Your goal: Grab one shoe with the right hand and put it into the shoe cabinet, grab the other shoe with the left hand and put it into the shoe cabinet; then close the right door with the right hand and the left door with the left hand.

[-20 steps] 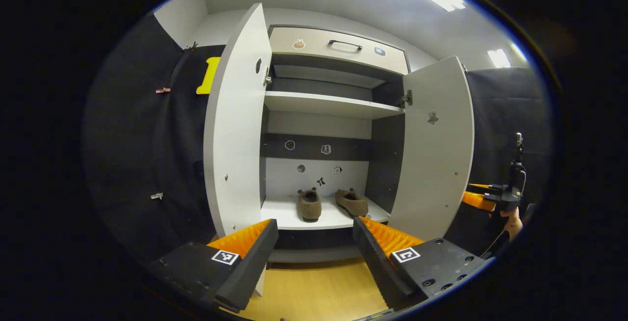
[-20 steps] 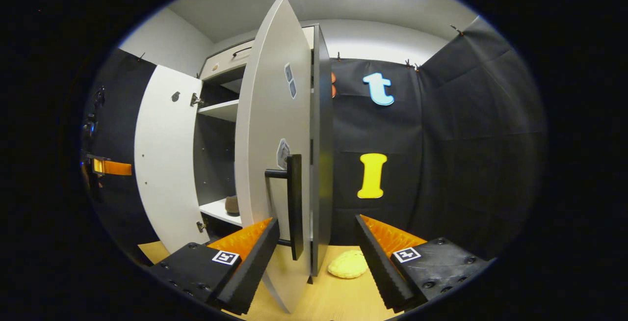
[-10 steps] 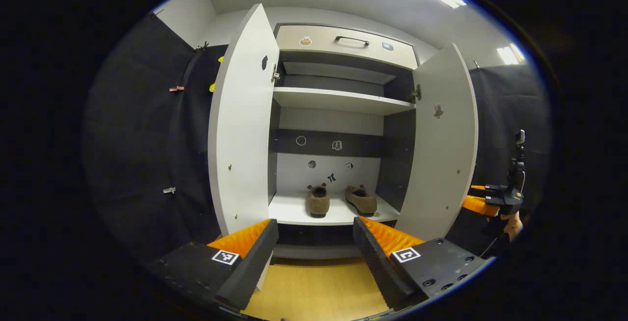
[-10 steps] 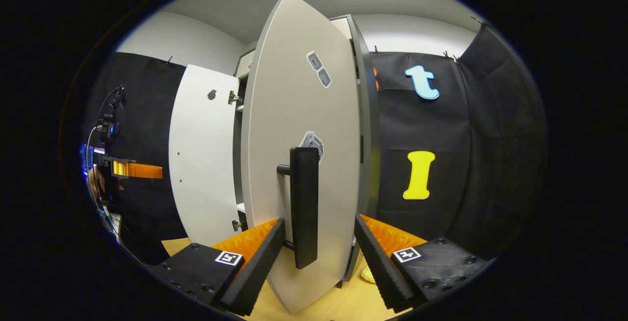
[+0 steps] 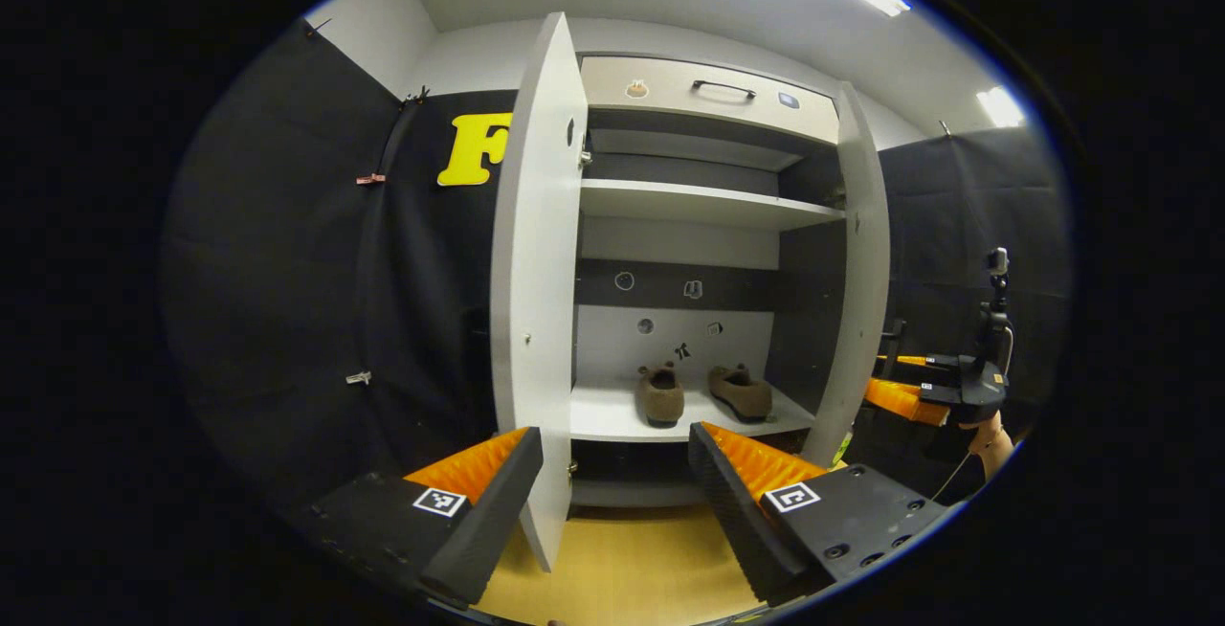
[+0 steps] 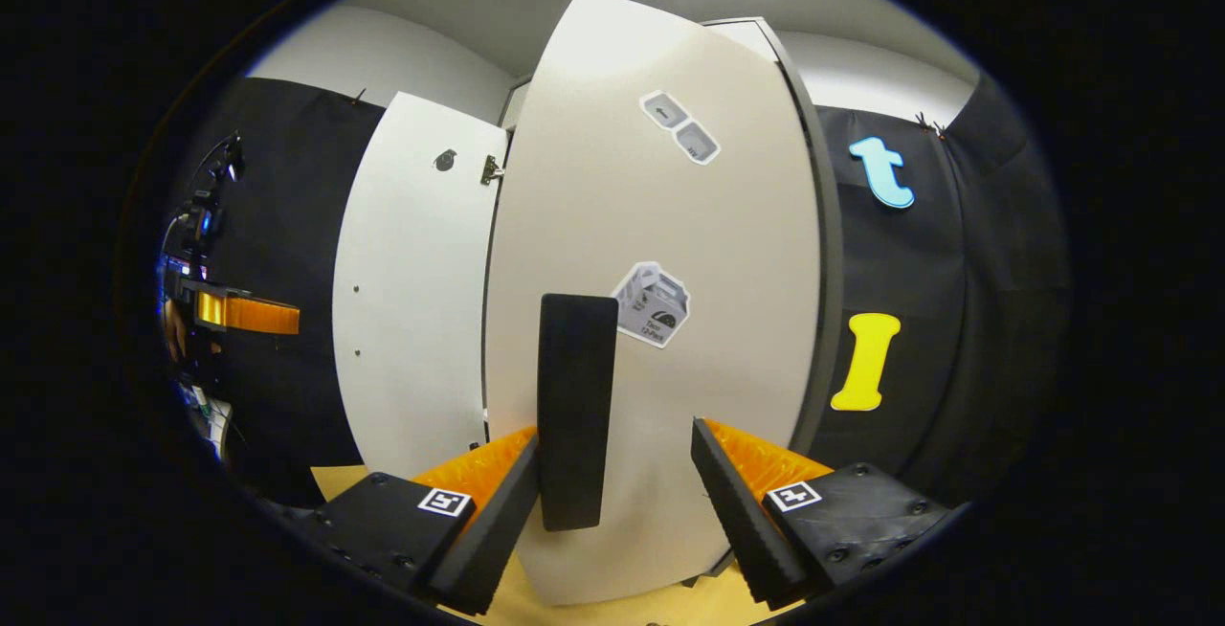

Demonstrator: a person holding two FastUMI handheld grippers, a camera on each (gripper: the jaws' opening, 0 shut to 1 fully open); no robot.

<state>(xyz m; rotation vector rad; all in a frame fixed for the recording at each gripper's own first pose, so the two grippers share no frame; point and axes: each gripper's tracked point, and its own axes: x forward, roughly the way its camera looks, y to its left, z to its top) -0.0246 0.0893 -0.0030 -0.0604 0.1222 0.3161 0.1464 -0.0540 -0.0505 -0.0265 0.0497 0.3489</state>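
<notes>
Two brown shoes (image 5: 660,394) (image 5: 740,391) sit side by side on the bottom shelf of the white shoe cabinet (image 5: 703,208). The left door (image 5: 536,320) stands wide open, nearly edge-on. The right door (image 5: 861,262) is swung partway toward the opening. My left gripper (image 5: 612,492) is open and holds nothing, a little in front of the cabinet. My right gripper (image 6: 612,502) is open at the right door's outer face (image 6: 689,243). The door's black handle (image 6: 574,411) stands between its fingers, close to the left finger (image 6: 483,521). Whether they touch, I cannot tell.
A drawer with a black handle (image 5: 723,86) tops the cabinet, above an upper shelf. The floor (image 5: 622,569) is light wood. Black cloth walls close in on both sides. The right gripper (image 5: 885,377) and a hand show beside the right door; the left gripper (image 6: 278,318) shows far left.
The right door has swung a good way toward the cabinet, with my right gripper following at its handle. The left gripper's view has shifted, so the left door now looks edge-on.
</notes>
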